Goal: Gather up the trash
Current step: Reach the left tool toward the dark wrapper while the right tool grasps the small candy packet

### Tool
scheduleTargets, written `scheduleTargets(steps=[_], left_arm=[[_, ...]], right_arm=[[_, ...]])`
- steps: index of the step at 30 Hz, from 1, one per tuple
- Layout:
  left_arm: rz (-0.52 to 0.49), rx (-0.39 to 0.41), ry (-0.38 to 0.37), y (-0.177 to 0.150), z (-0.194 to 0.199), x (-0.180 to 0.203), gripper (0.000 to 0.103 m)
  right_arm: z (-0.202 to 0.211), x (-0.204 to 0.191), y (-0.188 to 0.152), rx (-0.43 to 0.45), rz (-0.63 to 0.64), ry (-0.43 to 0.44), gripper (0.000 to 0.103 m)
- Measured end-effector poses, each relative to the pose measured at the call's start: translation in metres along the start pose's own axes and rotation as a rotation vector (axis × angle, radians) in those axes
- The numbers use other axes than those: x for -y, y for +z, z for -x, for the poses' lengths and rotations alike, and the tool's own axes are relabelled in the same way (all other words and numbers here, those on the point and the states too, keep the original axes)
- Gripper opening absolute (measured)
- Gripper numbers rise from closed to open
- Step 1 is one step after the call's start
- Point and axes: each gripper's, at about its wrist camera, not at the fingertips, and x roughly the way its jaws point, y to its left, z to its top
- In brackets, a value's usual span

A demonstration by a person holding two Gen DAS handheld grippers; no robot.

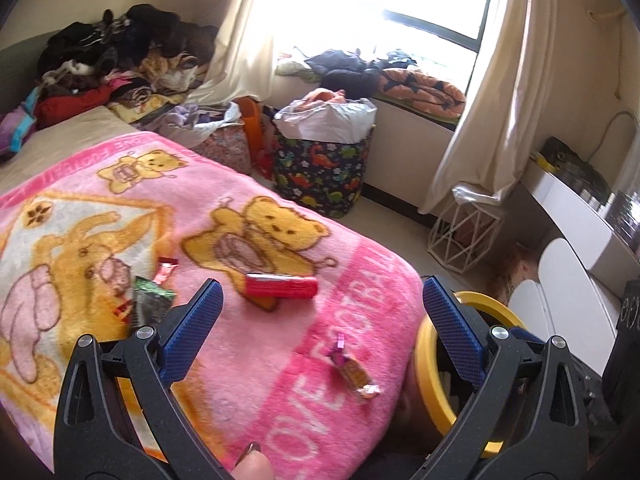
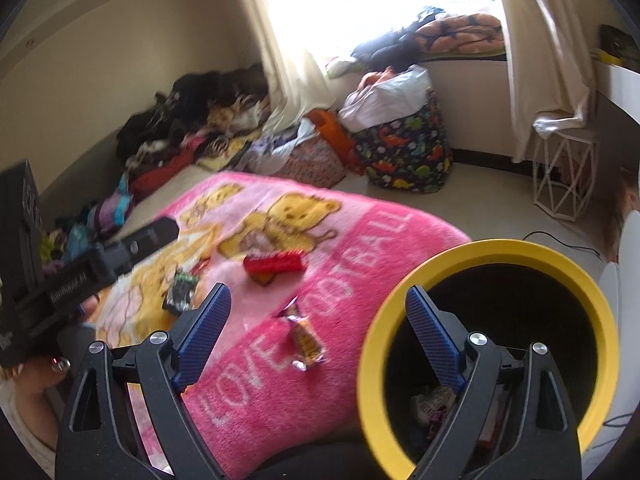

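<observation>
A pink fleece blanket printed with yellow bears (image 1: 248,360) covered the bed, and four pieces of trash lay scattered on it. A flat red rectangular wrapper (image 1: 281,285) sat near the middle of the blanket's near half; a dark green-and-black foil packet (image 1: 149,305) and a small red twisted sweet wrapper (image 1: 166,270) lay toward the left; a crumpled purple-and-orange sweet wrapper (image 1: 352,372) lay closest to the blanket's right edge. Just beyond that edge stood a round black bin with a yellow rim (image 2: 486,354), some rubbish already at its bottom. The left gripper (image 1: 322,304) hung above the blanket with its blue pads spread wide and nothing between them. The right gripper (image 2: 318,316) was likewise spread and empty, one finger lying over the bin's mouth in its own view, the other over the blanket. None of the four pieces looked collected yet. The likely trouble was the fleece itself: a pad coming down on a thin, flat wrapper could pinch the pile along with it and drag the blanket, shifting the other pieces. The light foil could also slide away from a closing finger or slip off the right edge beside the bin rather than into it. With both grippers close together, reaching for the same wrapper risked a knock.
</observation>
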Motion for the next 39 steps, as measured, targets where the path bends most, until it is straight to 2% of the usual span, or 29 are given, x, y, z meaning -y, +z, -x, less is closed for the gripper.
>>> scheduleTargets(steps=[8,11,19,24,27,32,36,39], left_arm=[[0.072,-0.014,0.093,-0.002,-0.003,-0.049,0.092],[0.118,-0.029,0.124,-0.005,-0.006,-0.071,0.092],[0.245,-0.073,0.188,-0.018,-0.017,-0.118,0.092],[0.328,-0.118,0.190,-0.031,-0.027,-0.140,0.092],[0.350,-0.141,0.189,-0.037,-0.034,-0.144,0.084],[0.366,-0.168,0.181,-0.043,-0.046,-0.148,0.068],[0.374,-0.185,0.175,-0.047,-0.053,-0.150,0.058],[0.386,-0.195,0.171,-0.050,-0.057,-0.153,0.050]], right_arm=[[-0.050,-0.022,-0.006,-0.131,0.065,0.025,0.086],[-0.071,-0.030,-0.009,-0.185,0.096,0.027,0.080],[-0.117,-0.037,-0.015,-0.302,0.160,-0.015,0.073],[-0.148,-0.038,-0.021,-0.383,0.194,-0.061,0.069],[-0.161,-0.042,-0.025,-0.412,0.222,-0.084,0.064],[-0.175,-0.050,-0.035,-0.470,0.227,-0.070,0.045],[-0.174,-0.060,-0.041,-0.472,0.232,-0.023,0.021],[-0.168,-0.065,-0.046,-0.471,0.215,0.036,0.022]])
